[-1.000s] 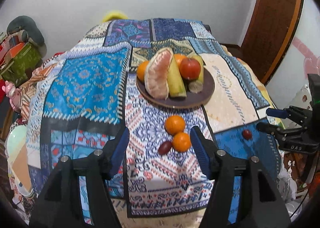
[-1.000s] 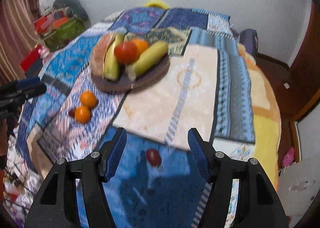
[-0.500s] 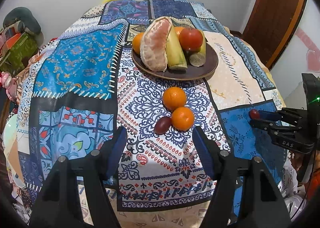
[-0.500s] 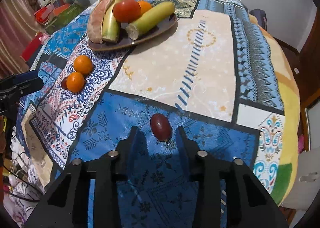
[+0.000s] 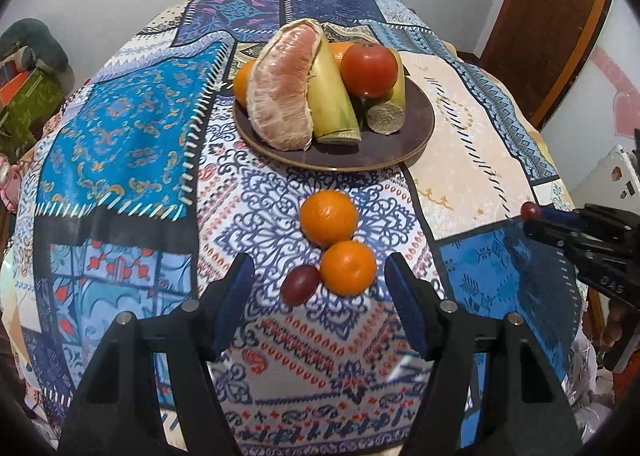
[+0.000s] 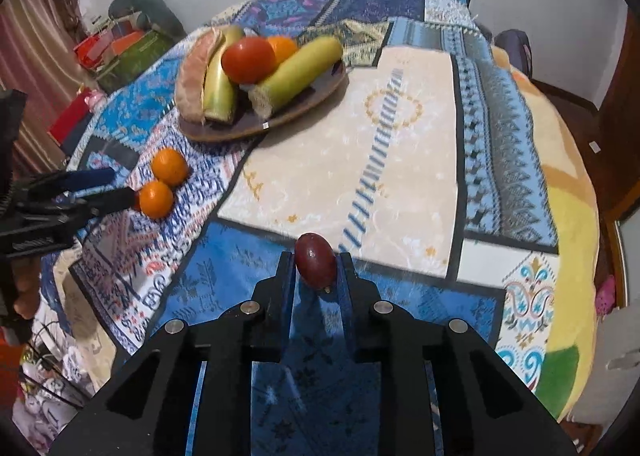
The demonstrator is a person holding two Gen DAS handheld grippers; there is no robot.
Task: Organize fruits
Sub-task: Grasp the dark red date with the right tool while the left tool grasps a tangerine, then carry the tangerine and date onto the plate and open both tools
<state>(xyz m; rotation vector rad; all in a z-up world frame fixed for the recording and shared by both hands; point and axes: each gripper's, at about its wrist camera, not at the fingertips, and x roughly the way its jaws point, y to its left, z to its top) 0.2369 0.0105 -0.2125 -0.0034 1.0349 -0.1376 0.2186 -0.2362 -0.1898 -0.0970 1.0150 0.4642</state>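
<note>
My right gripper [image 6: 316, 256] is shut on a dark red grape [image 6: 315, 260], just above the blue patch of the cloth; it also shows at the right of the left wrist view [image 5: 532, 215]. My left gripper [image 5: 320, 280] is open, its fingers either side of two oranges [image 5: 329, 217] [image 5: 347, 267] and a second dark red grape [image 5: 300, 284] lying on the cloth. Behind them a brown plate [image 5: 416, 123] holds a peeled pomelo [image 5: 284, 87], a tomato [image 5: 369, 69], bananas and an orange.
A patchwork cloth [image 6: 400, 143] covers the round table. Boxes and bags [image 6: 120, 51] are stacked at the left by the wall. A wooden door [image 5: 552, 23] is at the right. The table edge drops off close below both grippers.
My right gripper closed on the grape and lifted it slightly. My left gripper moved forward, closer to the two oranges and the other grape, still open.
</note>
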